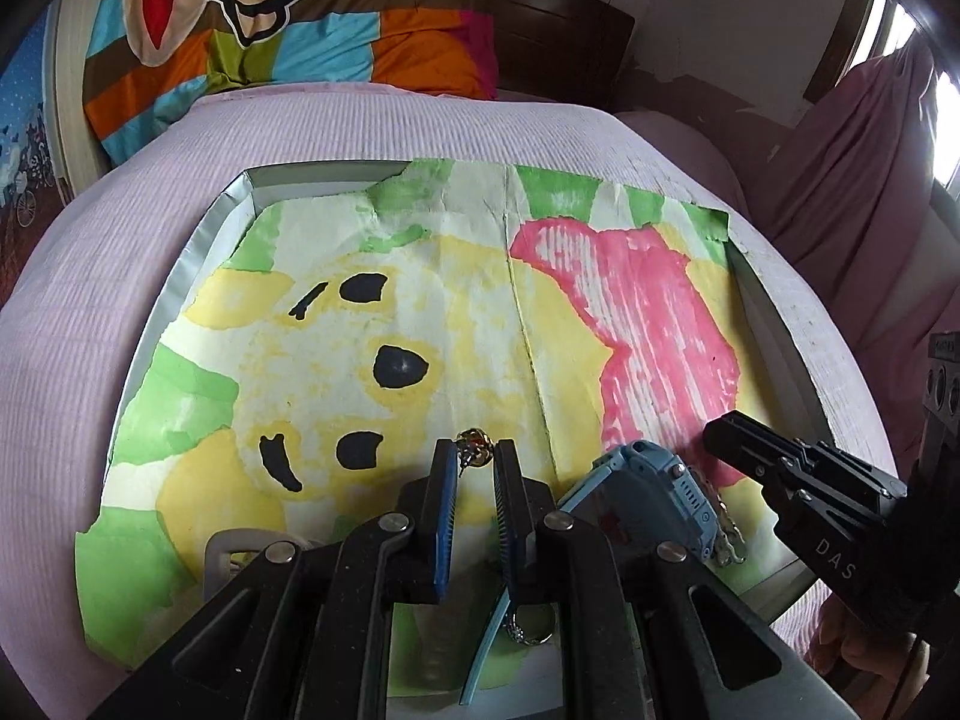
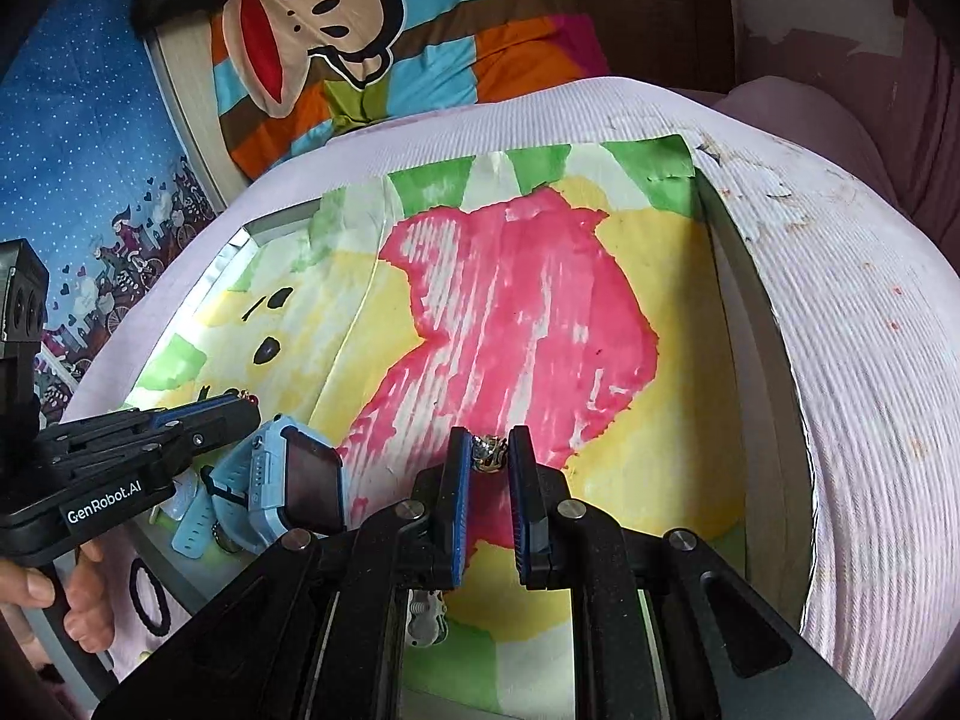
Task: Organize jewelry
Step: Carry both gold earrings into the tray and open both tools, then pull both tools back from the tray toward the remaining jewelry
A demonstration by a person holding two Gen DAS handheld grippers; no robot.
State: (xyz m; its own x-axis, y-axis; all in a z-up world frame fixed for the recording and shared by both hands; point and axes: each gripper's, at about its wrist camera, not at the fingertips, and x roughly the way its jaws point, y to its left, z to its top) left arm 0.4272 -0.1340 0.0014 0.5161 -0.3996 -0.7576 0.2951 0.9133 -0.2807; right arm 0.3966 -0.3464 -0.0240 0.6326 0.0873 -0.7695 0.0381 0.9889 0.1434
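Each tongs pinches an earring at its tips, left tongs (image 1: 474,459) and right tongs (image 2: 489,456), above the tray (image 1: 180,276), watch (image 1: 648,492) between them.

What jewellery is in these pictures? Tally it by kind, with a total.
Pinched pieces: 2, a gold piece in the left hand-held gripper, a silver-gold piece in the right hand-held gripper
Blue watch: 1
Silver ring: 1
Silver chain: 1
Total: 5 that can be told apart
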